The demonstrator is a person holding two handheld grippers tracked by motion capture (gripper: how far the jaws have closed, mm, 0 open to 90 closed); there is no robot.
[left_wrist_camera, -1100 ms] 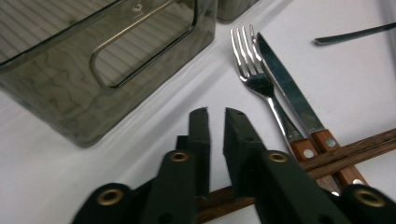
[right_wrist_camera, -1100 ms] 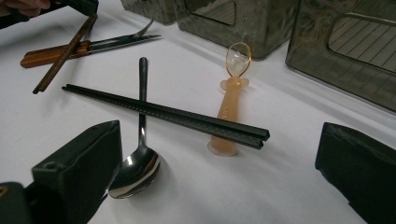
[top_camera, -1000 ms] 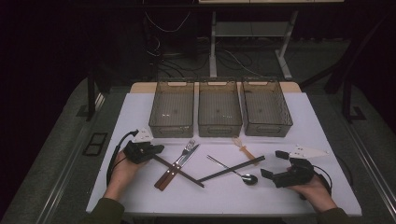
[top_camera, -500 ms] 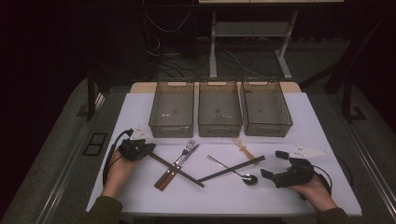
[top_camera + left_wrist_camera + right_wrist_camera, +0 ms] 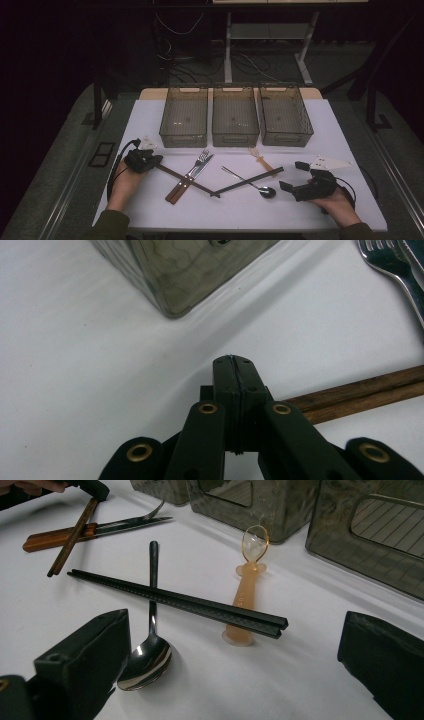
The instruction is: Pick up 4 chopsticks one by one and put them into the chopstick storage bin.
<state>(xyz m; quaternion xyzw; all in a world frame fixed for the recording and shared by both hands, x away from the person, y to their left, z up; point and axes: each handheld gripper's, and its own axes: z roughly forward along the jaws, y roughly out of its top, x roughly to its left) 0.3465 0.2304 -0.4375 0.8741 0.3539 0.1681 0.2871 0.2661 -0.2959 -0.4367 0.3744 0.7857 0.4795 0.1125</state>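
My left gripper [image 5: 150, 161] [image 5: 233, 362] is shut, its tips down on the white table at the upper end of a pair of brown wooden chopsticks [image 5: 187, 180] [image 5: 360, 392]. The sticks run out from under its right finger; I cannot tell whether it has hold of them. My right gripper [image 5: 294, 176] [image 5: 235, 675] stands open near the table's right front with nothing between its fingers. Just ahead of it lie black chopsticks [image 5: 250, 182] [image 5: 180, 600], crossing a metal spoon [image 5: 266, 191] [image 5: 150, 655] and an orange plastic spoon [image 5: 261, 159] [image 5: 245, 600].
A wooden-handled fork and knife [image 5: 192, 171] [image 5: 100, 529] lie under the brown chopsticks. Three smoky clear bins [image 5: 184, 117] [image 5: 235, 117] [image 5: 285, 117] stand side by side at the back of the table [image 5: 150, 115]. A bin corner [image 5: 175, 275] is close ahead of the left gripper.
The left gripper has edged slightly to the left, toward the end of the brown chopsticks. The cutlery and the right gripper have kept still.
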